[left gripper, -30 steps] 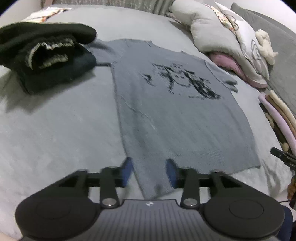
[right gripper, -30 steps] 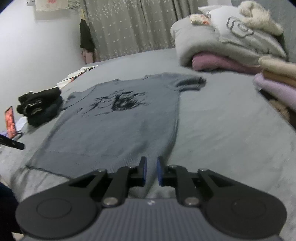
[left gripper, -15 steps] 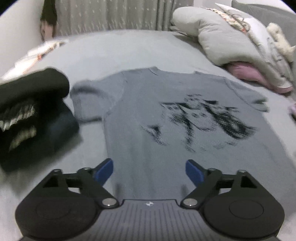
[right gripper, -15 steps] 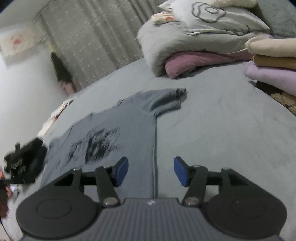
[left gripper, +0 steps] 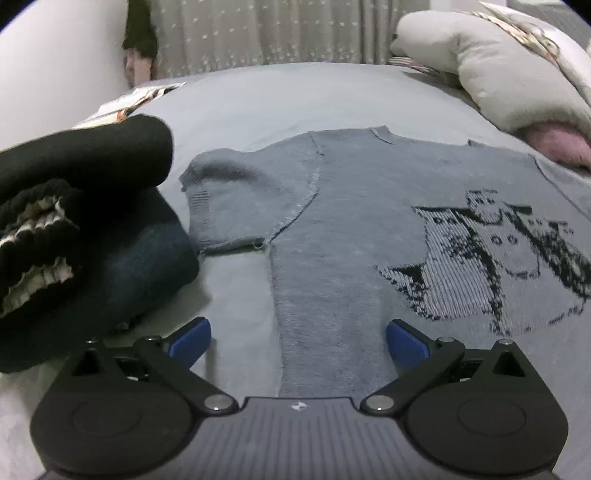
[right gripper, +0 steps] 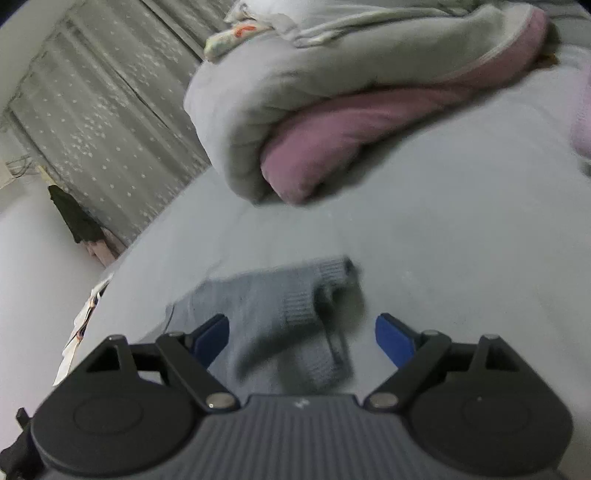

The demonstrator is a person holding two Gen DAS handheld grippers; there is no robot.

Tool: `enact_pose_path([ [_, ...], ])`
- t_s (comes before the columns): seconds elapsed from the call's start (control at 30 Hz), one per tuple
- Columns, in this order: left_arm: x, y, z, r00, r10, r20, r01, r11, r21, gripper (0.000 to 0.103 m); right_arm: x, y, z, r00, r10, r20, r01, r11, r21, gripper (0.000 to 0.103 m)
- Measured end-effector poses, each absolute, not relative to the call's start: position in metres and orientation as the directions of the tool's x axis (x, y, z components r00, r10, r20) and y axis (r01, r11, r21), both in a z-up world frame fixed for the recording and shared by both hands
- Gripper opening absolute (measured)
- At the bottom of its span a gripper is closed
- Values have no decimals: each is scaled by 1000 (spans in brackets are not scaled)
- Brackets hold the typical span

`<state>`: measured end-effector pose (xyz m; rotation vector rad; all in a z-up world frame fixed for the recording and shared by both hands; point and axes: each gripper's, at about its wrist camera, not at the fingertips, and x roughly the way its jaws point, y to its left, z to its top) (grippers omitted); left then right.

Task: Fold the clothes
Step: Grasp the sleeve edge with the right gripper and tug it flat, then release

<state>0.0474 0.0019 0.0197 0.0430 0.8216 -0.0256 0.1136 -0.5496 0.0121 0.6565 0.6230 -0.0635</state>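
Both pairs of blue-padded fingers stand spread wide with nothing between them. The left gripper [left gripper: 297, 341] hovers low over the left side seam of the grey knitted short-sleeved jumper with a black cat pattern [left gripper: 369, 236]: its left pad [left gripper: 190, 338] is over bare sheet just outside the seam, its right pad [left gripper: 406, 345] over the knit below the pattern. The right gripper [right gripper: 303, 339] hangs over the jumper's right short sleeve [right gripper: 295, 310], whose ribbed cuff lies between the open pads; this view is blurred, so whether the pads touch the cloth cannot be told.

The jumper lies spread flat and face up on the pale grey bed sheet [left gripper: 295, 96], both sleeves out to the sides, neckline away from the grippers. No fold shows in it. Just left of the jumper's left sleeve sits a pile of folded black and dark blue knitwear [left gripper: 74, 229]. Beyond the jumper's right shoulder lie a rolled grey and pink quilt [right gripper: 332, 110] and, behind the whole bed, a spotted grey curtain [left gripper: 277, 33].

The step in hand looks like taking hold at the sleeves or sides for a lengthwise fold. That calls for lowering each gripper until one pad slips under the edge of the knit, closing on a single layer near the sleeve seam, then carrying both sides inward together. The loose knit will likely stretch and drag if lifted unevenly, and the left gripper must stay clear of the dark pile beside the jumper.
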Motion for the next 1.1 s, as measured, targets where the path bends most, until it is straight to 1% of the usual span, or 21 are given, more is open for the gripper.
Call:
enact_pose_path([
  [0.03,48,3,20,682,-6,-731,37,999,27,101,122,-548,12,813,128,-569,248,807,536,71],
  [0.07,49,4,21,685,-4,-729,31,999,23,101,129,-547,12,805,124,-580,248,818,519,65],
  [0.1,50,5,22,686,-4,-728,27,999,20,101,134,-546,13,797,122,-592,244,831,500,54],
  [0.13,51,5,21,684,-5,-730,26,1000,17,101,138,-544,13,788,125,-603,230,849,476,32],
  [0.17,51,5,21,682,-5,-731,22,1000,13,101,142,-542,14,779,130,-613,211,867,452,18],
  [0.2,51,5,21,682,-6,-731,19,1000,10,101,145,-540,15,770,134,-623,192,884,427,10],
  [0.3,51,4,22,677,-20,-735,11,1000,-16,101,149,-532,22,768,105,-632,153,928,341,7],
  [0.43,52,5,25,685,-12,-729,3,1000,-14,101,152,-520,33,776,41,-629,128,967,221,7],
  [0.77,54,3,24,681,8,-732,9,1000,19,101,155,-492,65,810,-176,-560,159,984,-78,6],
  [0.83,54,4,25,681,10,-732,8,1000,20,101,157,-489,58,790,-216,-574,175,976,-127,6],
  [0.9,53,5,25,682,14,-731,2,1000,21,101,160,-485,44,755,-273,-596,182,961,-210,6],
  [0.93,53,6,25,682,17,-731,-1,1000,22,101,162,-486,37,738,-285,-611,182,957,-227,6],
  [1.0,54,8,25,681,21,-732,-8,1000,21,101,164,-491,30,715,-278,-642,189,960,-205,6],
  [1.1,56,13,24,676,17,-737,-20,1000,5,101,166,-492,27,705,-283,-650,201,959,-199,6],
])
